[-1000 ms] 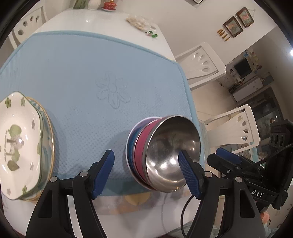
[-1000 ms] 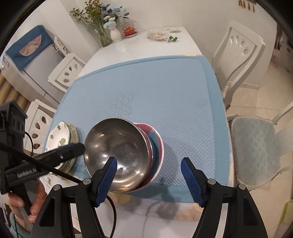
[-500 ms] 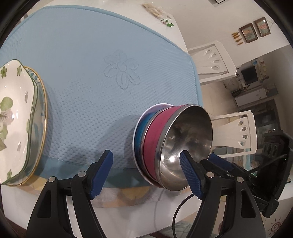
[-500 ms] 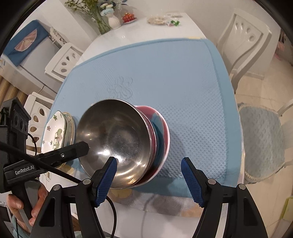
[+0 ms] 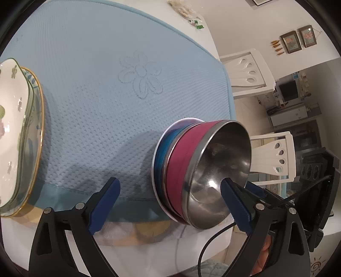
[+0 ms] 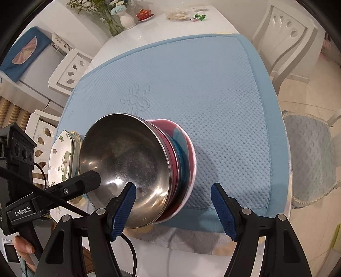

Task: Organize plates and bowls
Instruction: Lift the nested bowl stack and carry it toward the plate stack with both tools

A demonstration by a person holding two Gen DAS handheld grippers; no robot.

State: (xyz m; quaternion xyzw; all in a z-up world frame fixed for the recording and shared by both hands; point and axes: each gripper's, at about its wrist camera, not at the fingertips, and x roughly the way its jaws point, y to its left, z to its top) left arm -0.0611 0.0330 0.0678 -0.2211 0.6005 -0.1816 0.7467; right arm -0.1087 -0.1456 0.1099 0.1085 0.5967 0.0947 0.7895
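A steel bowl (image 5: 221, 170) sits nested on a pink bowl (image 5: 183, 162), a blue bowl (image 5: 163, 153) and a white plate, near the front edge of the blue mat (image 5: 106, 85). The same stack shows in the right wrist view (image 6: 132, 162). A pile of floral plates (image 5: 15, 132) lies at the mat's left, also in the right wrist view (image 6: 61, 157). My left gripper (image 5: 170, 202) is open, its right finger at the steel bowl's near rim. My right gripper (image 6: 172, 208) is open, its left finger at the bowl's near rim.
White chairs (image 6: 285, 38) stand around the white table (image 6: 162, 32). A cushioned chair seat (image 6: 309, 153) is at the right. A vase of flowers (image 6: 125, 19), a red dish and snack packets sit at the table's far end.
Both grippers have moved closer to the bowl stack, which now looks larger in both views. Both stay open. The bowls and plates have not moved.
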